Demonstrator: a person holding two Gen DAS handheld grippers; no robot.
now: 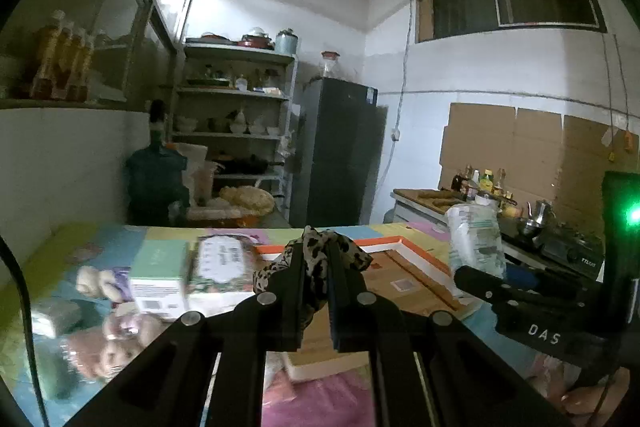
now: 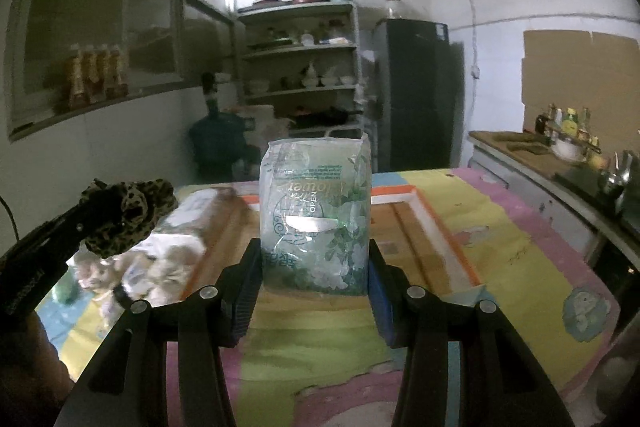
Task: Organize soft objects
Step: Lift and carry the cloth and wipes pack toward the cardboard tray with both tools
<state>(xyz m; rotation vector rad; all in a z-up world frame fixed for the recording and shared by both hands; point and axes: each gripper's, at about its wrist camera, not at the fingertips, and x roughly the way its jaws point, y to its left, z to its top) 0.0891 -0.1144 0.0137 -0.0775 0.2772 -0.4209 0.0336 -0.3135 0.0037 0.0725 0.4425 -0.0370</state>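
Observation:
My left gripper (image 1: 316,267) is shut on a leopard-print fabric scrunchie (image 1: 320,255) and holds it above the table; it also shows at the left of the right wrist view (image 2: 128,215). My right gripper (image 2: 314,267) is shut on a soft green-and-white tissue pack (image 2: 314,215), held upright above the table; that pack shows at the right of the left wrist view (image 1: 476,239). A shallow cardboard box with an orange-white rim (image 1: 416,255) (image 2: 424,223) lies on the table behind both.
Boxed and wrapped packs (image 1: 160,279) (image 2: 188,223) lie on the colourful table cover (image 2: 500,227) at the left. A counter with bottles and a stove (image 1: 560,243) runs along the right. Shelves (image 1: 236,115), a water jug and a dark fridge (image 1: 340,151) stand behind.

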